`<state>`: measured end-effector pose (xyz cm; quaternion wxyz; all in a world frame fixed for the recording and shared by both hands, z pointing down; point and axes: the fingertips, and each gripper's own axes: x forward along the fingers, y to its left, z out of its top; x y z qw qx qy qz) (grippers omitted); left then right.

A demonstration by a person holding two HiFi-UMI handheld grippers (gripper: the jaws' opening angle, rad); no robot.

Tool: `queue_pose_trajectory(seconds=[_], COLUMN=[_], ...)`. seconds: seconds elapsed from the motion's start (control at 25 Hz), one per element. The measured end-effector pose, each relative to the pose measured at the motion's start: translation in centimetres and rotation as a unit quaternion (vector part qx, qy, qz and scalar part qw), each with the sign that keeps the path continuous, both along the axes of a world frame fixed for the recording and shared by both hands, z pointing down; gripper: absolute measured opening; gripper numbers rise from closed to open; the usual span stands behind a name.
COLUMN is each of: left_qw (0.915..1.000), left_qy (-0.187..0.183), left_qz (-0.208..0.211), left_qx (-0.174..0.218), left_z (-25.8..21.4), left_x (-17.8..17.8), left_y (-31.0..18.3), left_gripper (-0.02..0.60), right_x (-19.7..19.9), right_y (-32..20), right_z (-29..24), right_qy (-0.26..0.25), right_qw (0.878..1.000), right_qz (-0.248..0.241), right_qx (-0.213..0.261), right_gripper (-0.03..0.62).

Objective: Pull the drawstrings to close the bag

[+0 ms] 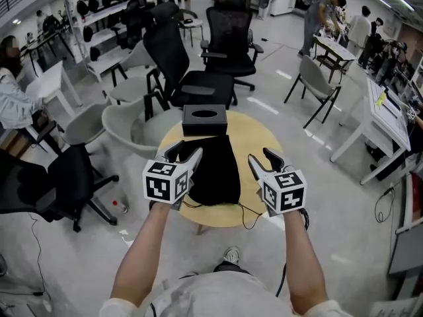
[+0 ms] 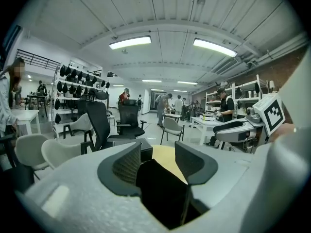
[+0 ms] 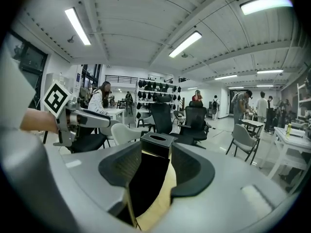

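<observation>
— While the left tool [image 1: 186, 152] hangs at the near left of the round worktop [image 1: 261, 137], how do its jaws stand?

— Apart, with nothing pressed between the pads. Its own view looks through the gap onto the black bag [image 1: 215, 170].

— And the right tool [image 1: 262, 157]?

— Spread wide as well and empty, held about level with the left one, just off the bag's right side.

— Where does the bag lie?

— Flat near the middle of the yellow worktop, between the two tools, with its far end up against a black tissue box [image 1: 204, 119]. A thin dark cord [image 1: 242, 208] trails from the bag's near edge towards the right tool. Whether either tool touches the fabric cannot be told.

— What surrounds the worktop?

— A black office chair [image 1: 231, 28] stands beyond it and a grey shell chair [image 1: 125, 127] sits just to its left, both on a pale floor. People stand [image 1: 317, 12] at white desks at the far right, and a seated person [image 1: 10, 91] is at the far left.
</observation>
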<state>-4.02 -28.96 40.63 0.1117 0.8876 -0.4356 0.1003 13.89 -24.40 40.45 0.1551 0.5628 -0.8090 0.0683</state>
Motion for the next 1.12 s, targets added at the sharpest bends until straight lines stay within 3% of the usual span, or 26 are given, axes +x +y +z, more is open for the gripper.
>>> queue_pose_trajectory(seconds=[0.32, 0.56, 0.88, 1.12], left_qw=[0.9993, 0.9965, 0.9889, 0.9774], left_qy=[-0.022, -0.044, -0.087, -0.133], left_qz=[0.027, 0.055, 0.087, 0.12], left_qx=[-0.013, -0.045, -0.083, -0.113], left_z=[2.6, 6.0, 11.0, 14.7], left_x=[0.9, 1.5, 0.9, 0.8], left_y=[0.6, 2.1, 4.6, 6.4], left_gripper=[0.225, 0.255, 0.253, 0.253], right_x=[-0.4, -0.5, -1.5, -1.7], right_y=[0.8, 2.0, 3.6, 4.4], right_z=[3.6, 6.5, 10.3, 12.8], right_qy=[0.016, 0.024, 0.039, 0.048], right_qw=[0.999, 0.996, 0.991, 0.987], right_qz=[-0.02, -0.028, -0.045, -0.056], right_qx=[-0.041, -0.075, -0.116, -0.144], right_gripper=[0.198, 0.199, 0.199, 0.199])
